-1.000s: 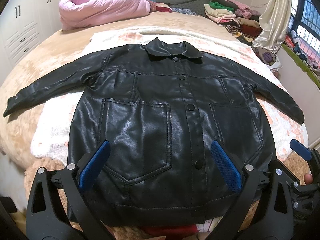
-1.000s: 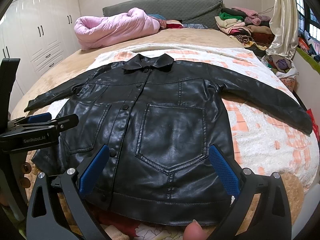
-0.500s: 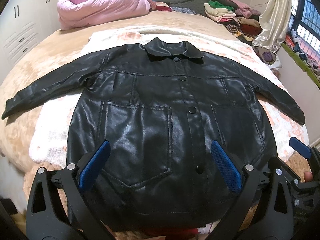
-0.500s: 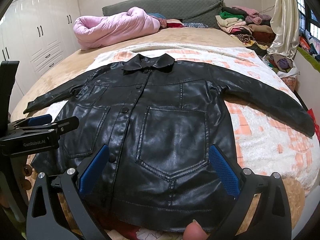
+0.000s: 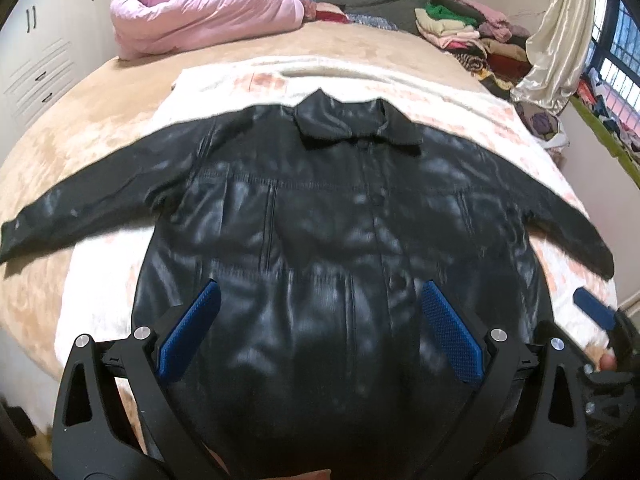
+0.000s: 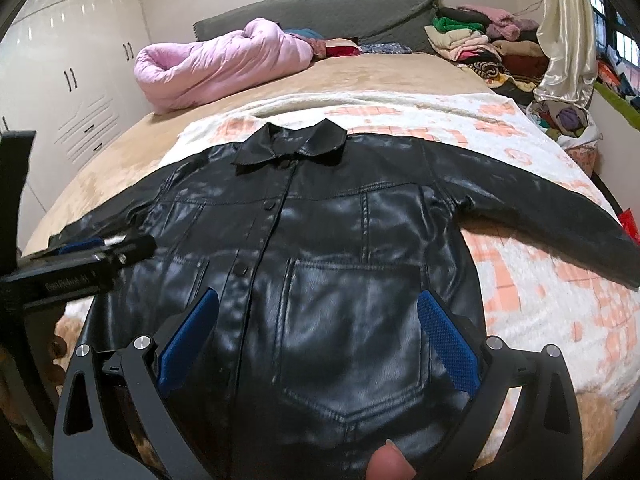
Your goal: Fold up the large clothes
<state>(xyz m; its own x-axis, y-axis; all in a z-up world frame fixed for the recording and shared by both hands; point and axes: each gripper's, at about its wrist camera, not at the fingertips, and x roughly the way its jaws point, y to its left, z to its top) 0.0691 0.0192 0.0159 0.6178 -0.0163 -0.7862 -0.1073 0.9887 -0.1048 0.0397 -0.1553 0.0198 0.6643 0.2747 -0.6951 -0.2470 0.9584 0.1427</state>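
- Jacket of shiny black faux leather [image 5: 320,240], buttoned down the front, lies face up and spread flat on a white blanket with orange-pink checks [image 6: 540,280], which covers a tan plush bedspread [image 5: 80,152].
- Both sleeves stretch out sideways, the collar points toward the grey headboard [image 6: 320,12], and the hem lies nearest the cameras.
- Left gripper [image 5: 320,332], black-framed with blue textured pads, hovers over the lower front of the jacket; its jaws are spread wide and hold nothing. The left wrist view is motion-blurred.
- Right gripper [image 6: 316,336], of the same build, hangs above the big patch pocket on the jacket's other half, jaws likewise wide apart and empty.
- Fingertip of the person [image 6: 390,462] shows at the bottom edge of the right wrist view.
- Each gripper is visible at the edge of the other's view.
- Rolled pink quilted duvet [image 5: 204,12] sits at the head of the bed, well apart from the jacket.
- Pile of folded clothes in mixed colours [image 6: 480,44] is stacked by the cream satin curtain [image 6: 568,32].
- White wardrobe doors [image 6: 72,72] stand beside the bed.
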